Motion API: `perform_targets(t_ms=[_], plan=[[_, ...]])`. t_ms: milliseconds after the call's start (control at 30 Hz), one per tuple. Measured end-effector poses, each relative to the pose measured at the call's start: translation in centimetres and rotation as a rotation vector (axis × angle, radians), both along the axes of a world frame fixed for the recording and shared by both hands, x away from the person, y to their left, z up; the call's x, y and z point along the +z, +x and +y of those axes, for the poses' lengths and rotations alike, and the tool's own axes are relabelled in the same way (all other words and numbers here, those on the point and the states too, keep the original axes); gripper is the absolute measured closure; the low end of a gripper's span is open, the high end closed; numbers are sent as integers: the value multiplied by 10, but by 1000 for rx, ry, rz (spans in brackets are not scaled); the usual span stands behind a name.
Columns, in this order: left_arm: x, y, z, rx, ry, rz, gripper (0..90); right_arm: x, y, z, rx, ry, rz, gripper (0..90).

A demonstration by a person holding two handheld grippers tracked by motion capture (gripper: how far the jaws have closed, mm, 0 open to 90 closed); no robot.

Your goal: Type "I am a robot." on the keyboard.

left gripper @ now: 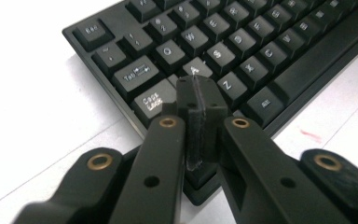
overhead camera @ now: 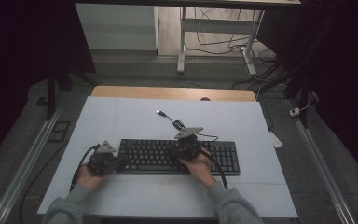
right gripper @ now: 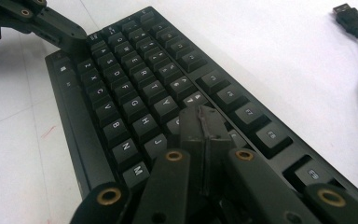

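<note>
Dim, dark-edged high view; both gripper views bright, softly blurred.

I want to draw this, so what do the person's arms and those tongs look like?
Both arms wear grey sleeves. Each hand holds chunky black tongs: the left tongs and right tongs have two flat black jaws with small brass-coloured rings at the joints. A grey three-cornered plate sits on top of each one, and a black cable trails from the left.

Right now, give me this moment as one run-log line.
left gripper: shut, tip at A key | right gripper: shut, above keyboard middle | USB plug: loose on table
</note>
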State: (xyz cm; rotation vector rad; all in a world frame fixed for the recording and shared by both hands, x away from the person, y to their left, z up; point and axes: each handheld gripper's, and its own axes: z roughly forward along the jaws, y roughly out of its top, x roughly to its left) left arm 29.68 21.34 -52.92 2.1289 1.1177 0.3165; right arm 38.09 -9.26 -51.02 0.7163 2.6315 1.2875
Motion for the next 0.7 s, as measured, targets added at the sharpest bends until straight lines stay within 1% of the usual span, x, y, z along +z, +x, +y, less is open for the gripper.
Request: perform_targets(t_ms=[233,300,333,367,433,567,600,700], plan=[[0,0,0,0,-1,1,891,-2,1,7,2,-10,-8,897],[0,0,0,1,-1,2,891,-7,2,10,7,-56,-19,899],[0,0,0,1,-1,1,891,-7,2,10,7,-56,-19,899],[0,0,0,1,-1,1,891,-9,1,11,6,-72,-22,900],[0,0,0,1,-2,2,891,-10,2,11,3,-63,-16,900],[0,0,0,1,-2,2,891,-9,1,11,4,-65,-24,900],[0,0,0,2,-2,1,890,-6,1,10,2,-49,-37,900],[1,0,1,4,-2,-2,891,0,-1,7,1,-25,-53,900]])
